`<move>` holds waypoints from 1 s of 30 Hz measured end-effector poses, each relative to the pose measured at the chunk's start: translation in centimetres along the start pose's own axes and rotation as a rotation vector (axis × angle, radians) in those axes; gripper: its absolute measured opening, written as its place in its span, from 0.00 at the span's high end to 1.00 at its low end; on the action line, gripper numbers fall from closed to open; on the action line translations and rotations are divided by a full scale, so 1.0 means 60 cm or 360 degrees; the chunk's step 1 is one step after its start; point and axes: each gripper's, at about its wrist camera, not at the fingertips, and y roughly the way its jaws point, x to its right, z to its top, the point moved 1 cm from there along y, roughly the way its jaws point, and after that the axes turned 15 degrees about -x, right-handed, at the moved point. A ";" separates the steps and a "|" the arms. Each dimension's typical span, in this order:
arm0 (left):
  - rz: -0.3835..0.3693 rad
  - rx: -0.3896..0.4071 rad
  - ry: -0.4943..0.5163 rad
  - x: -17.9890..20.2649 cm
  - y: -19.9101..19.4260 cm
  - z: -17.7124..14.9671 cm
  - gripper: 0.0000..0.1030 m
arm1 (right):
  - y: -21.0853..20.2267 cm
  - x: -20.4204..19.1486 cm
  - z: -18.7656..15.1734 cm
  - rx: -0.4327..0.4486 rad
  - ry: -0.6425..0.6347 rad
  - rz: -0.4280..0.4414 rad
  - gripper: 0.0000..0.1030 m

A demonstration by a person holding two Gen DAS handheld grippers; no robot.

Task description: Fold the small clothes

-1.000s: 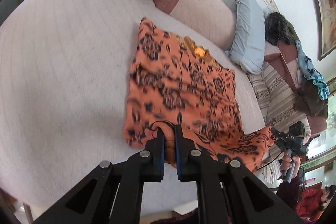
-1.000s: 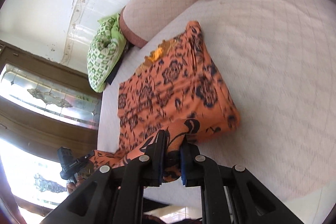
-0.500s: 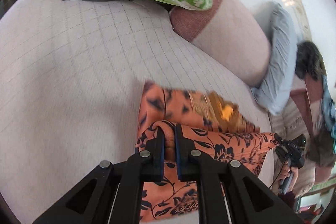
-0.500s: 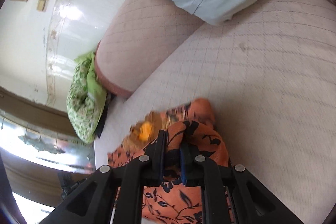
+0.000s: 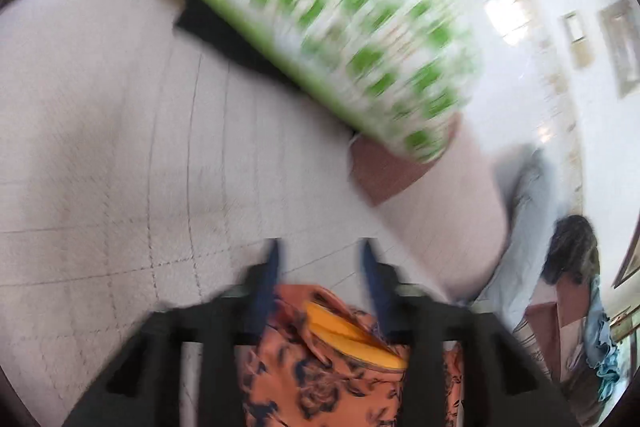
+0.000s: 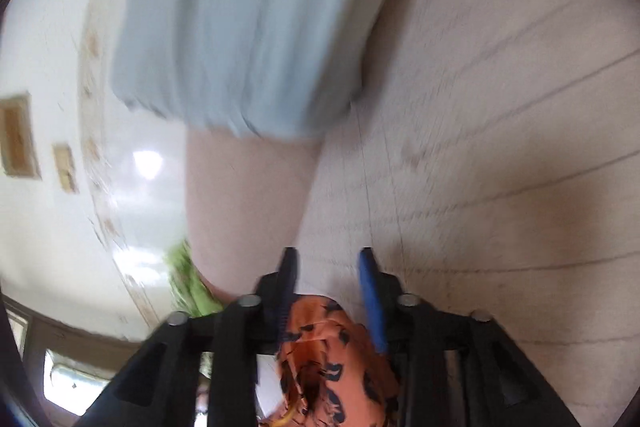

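As both views are blurred, counts are coarse:
Garment: one orange floral cloth (image 5: 320, 367) (image 6: 328, 355), near edge of the bed (image 5: 100, 167).
Left tongs (image 5: 320, 255): just opened, cloth between, unpinched.
Right tongs (image 6: 326, 263): likewise.
Left view only: green pillow (image 5: 320, 15).
Right view only: blue pillow (image 6: 248, 27).

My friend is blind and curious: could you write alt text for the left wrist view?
The left hand-held gripper, its jaws just opened, stands over an orange flowered garment on a pale quilted bed. Ahead lie a green-and-white pillow and a pink bolster; the picture is blurred.
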 end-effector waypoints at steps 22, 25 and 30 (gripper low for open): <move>0.0478 -0.0355 -0.0028 -0.016 0.037 -0.250 0.21 | 0.438 -0.237 -0.454 -0.0931 -0.1300 -0.0994 0.46; 0.0405 -0.0405 -0.0043 -0.023 0.031 -0.230 0.21 | 0.500 -0.246 -0.417 -0.0788 -0.1260 -0.1043 0.46; 0.0504 -0.0244 0.0015 -0.029 -0.015 -0.209 0.21 | 0.461 -0.272 -0.374 -0.0575 -0.1139 -0.0894 0.47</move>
